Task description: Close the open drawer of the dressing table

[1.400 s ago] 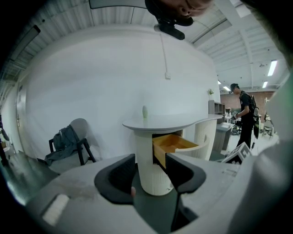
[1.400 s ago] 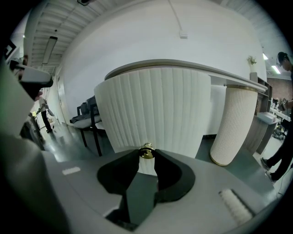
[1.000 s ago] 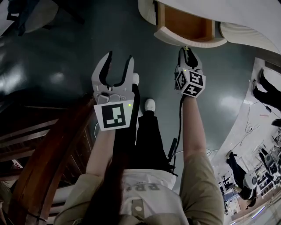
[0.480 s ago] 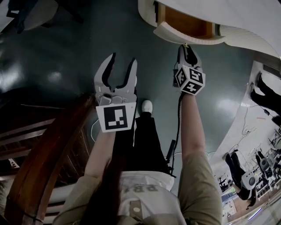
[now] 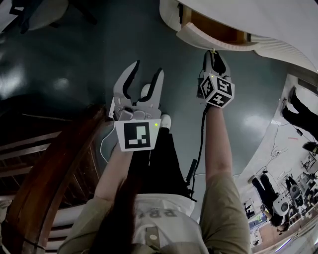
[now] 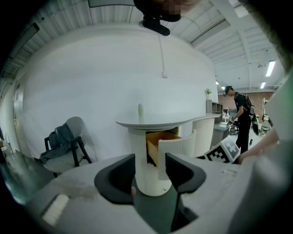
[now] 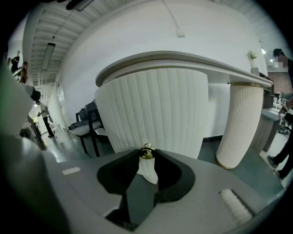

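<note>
Drawer (image 5: 211,40) was seen pulled out of dressing table (image 5: 258,12) at top of head view, right gripper (image 5: 213,53) at its front, left gripper (image 5: 147,70) well apart over floor (image 5: 74,59). Left gripper view: jaws were spread, nothing btwn them. Right gripper view: jaws were clamped on gold knob (image 7: 146,151) of ribbed front.

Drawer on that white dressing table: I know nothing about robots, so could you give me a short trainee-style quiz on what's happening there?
1. True or false: the drawer is fully shut.
2. What are the fingers of the right gripper pinching? A) a chair leg B) the drawer's gold knob C) a bottle
3. Fill in: the fingers of the left gripper stand ____, with nothing held.

Key: 1 false; 2 B; 3 open
</note>
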Available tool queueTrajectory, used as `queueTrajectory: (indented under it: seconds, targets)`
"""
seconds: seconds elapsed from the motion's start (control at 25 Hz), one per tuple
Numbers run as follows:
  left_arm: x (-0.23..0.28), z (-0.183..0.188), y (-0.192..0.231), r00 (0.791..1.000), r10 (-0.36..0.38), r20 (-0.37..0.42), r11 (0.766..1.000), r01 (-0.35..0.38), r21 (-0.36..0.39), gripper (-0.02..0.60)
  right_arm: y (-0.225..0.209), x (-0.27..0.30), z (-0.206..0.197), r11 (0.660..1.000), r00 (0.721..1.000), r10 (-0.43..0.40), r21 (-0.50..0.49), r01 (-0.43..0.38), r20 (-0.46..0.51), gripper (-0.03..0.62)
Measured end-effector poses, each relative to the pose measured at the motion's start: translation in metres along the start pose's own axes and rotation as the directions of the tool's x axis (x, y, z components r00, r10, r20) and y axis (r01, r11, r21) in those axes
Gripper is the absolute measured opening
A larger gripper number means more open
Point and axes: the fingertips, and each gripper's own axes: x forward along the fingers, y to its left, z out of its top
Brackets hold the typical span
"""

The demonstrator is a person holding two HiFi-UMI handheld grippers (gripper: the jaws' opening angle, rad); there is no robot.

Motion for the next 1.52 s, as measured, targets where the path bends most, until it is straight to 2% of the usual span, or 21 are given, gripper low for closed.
queueTrajectory:
  seconds: [0.24,0.96,1.52]
  targets:
    - [0.006,0.004,-0.004,1.000,-0.012,0.008,1.000,0.011,0.018,0.219,-0.001,0.007,0.007,1.000,1.000,0.008,-0.002,-0.008,0.006,0.107]
    - [0.014,0.001,-0.011,0.999,-0.038,0.019,0.999,0.038,0.000,0.218,-0.006,0.029,0.024,1.000,1.000,0.003,-0.010,-0.003,0.030,0.107]
    - [0.013,-0.009,-0.003,0.999,-0.029,0.021,0.999,0.029,-0.017,0.219,-0.004,0.044,0.035,1.000,0.999,-0.002,-0.007,0.003,0.048,0.107]
